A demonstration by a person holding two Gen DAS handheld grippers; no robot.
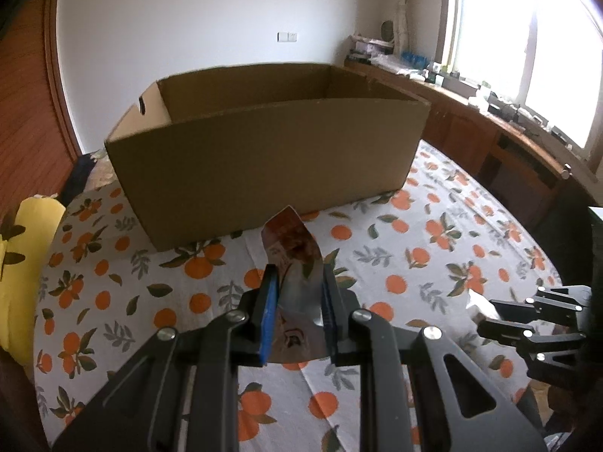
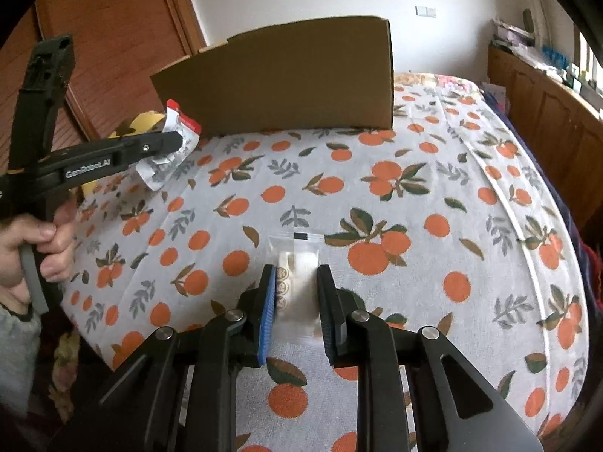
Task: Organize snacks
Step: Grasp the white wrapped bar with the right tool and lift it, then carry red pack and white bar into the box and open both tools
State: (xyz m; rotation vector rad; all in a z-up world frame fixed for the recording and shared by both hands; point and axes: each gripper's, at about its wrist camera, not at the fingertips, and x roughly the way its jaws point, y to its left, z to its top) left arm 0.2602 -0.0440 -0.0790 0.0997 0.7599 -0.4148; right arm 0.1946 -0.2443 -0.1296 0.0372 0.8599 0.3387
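While the left tool (image 1: 297,293) pinches a red snack packet (image 1: 292,243), right tool (image 2: 292,293) clamped round white snack bag (image 2: 299,263).

We are looking at a matt brown cardboard box (image 1: 264,158) with rough cut edges, standing on a soft woven cloth (image 2: 414,226) printed with oranges that is covering the bench. Our left gripper (image 1: 297,301) is showing matt black plastic arms, shiny metal rivets and ribbed blue pads around a glossy, crinkled foil packet (image 1: 292,248). Our right gripper (image 2: 294,301) is framing a clear, smooth plastic wrapper (image 2: 297,260). Polished reddish wood is lining the door (image 2: 124,37) and cabinets (image 2: 546,90).
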